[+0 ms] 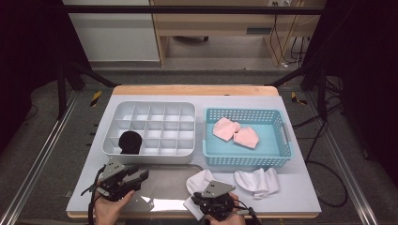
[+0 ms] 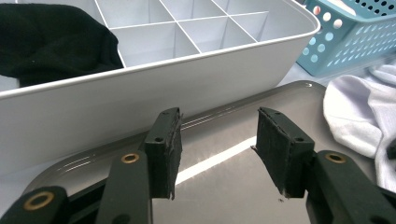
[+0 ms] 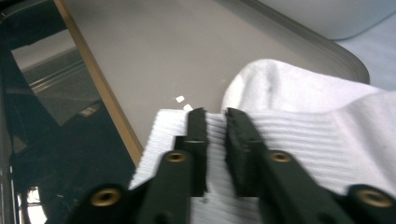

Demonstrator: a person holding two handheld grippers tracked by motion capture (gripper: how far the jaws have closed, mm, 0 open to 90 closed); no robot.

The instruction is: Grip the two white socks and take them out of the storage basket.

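A white sock [image 1: 199, 180] lies at the front of the table, partly on a grey metal tray [image 1: 164, 185]. My right gripper [image 1: 196, 202] is over its ribbed cuff. In the right gripper view the jaws [image 3: 215, 116] stand almost together, pinching the ribbed fabric of the white sock [image 3: 299, 107]. My left gripper [image 1: 141, 178] hovers over the tray's left part, open with nothing between its fingers [image 2: 218, 140]. A second white sock [image 1: 257, 181] lies to the right on the table. A black sock [image 1: 130, 141] sits in a front-left compartment of the white divided organiser [image 1: 155, 157].
A blue perforated basket [image 1: 244, 159] behind the white socks holds two pink socks [image 1: 234, 132]. The organiser wall [image 2: 187, 79] rises close ahead of the left gripper, with the black sock [image 2: 46, 42] inside. The table's front edge runs just beside the right gripper.
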